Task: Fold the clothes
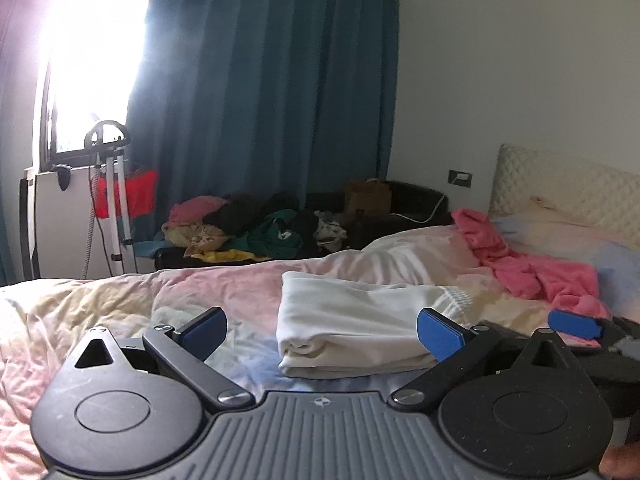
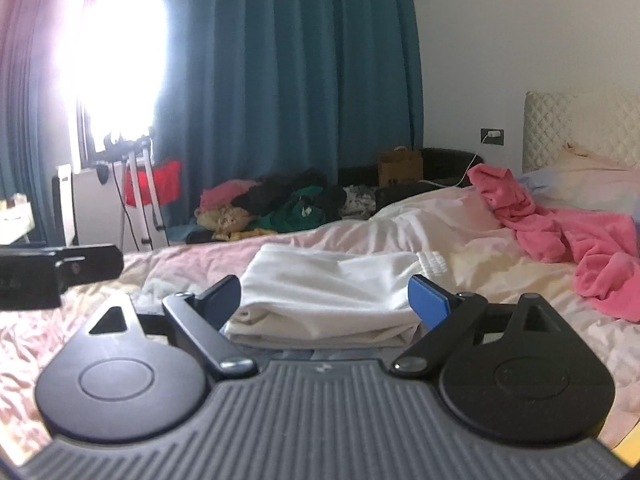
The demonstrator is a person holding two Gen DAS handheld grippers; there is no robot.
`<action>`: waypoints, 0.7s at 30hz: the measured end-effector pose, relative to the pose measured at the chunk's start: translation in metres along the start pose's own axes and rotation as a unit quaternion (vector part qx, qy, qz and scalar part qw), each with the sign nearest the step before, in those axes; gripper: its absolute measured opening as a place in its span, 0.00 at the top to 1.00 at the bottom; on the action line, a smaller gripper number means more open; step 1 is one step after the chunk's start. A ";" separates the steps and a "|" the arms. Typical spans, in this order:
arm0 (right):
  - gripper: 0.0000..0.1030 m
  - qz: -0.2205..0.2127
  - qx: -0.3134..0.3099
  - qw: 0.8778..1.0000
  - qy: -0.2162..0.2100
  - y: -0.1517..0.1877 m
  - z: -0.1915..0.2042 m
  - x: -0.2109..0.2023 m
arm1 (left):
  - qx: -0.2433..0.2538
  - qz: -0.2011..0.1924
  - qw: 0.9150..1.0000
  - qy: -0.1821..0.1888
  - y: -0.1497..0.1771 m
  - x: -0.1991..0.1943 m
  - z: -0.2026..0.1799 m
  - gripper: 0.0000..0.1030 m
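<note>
Where the pale quilt (image 1: 120,300) covers the bed, the folded white garment (image 1: 352,328) lies flat near its middle. The left tool (image 1: 320,330) hangs over the quilt with jaws spread wide, gripping nothing. The right tool (image 2: 326,300) faces the garment's near edge, jaws wide apart and clear of the cloth. A pink blanket (image 2: 568,236) lies crumpled toward the headboard (image 2: 580,128).
</note>
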State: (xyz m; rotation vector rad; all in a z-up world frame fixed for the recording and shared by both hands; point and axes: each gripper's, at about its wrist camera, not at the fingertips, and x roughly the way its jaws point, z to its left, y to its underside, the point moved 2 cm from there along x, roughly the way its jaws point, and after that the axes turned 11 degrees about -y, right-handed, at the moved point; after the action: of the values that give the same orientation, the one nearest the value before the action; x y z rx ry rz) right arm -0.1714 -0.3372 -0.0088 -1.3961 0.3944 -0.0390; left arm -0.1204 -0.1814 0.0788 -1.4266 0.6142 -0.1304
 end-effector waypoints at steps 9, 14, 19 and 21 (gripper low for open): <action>0.11 0.010 -0.004 1.000 -0.017 0.012 0.005 0.015 | -0.008 0.000 1.000 -0.013 0.006 0.003 0.014 0.00; 0.11 0.005 0.006 1.000 -0.018 0.012 0.003 0.014 | -0.003 0.005 1.000 -0.013 0.009 0.008 0.014 0.00; 0.11 0.021 0.006 1.000 -0.017 0.014 0.003 0.018 | -0.005 0.010 1.000 -0.013 0.013 0.012 0.015 0.00; 0.11 0.019 0.009 1.000 -0.015 0.014 0.003 0.017 | -0.002 0.011 1.000 -0.016 0.014 0.012 0.015 0.00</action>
State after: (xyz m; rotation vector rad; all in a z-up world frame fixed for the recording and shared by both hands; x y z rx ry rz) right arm -0.1570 -0.3365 -0.0258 -1.3694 0.3940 0.0100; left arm -0.1073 -0.1714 0.0616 -1.4221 0.6034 -0.0891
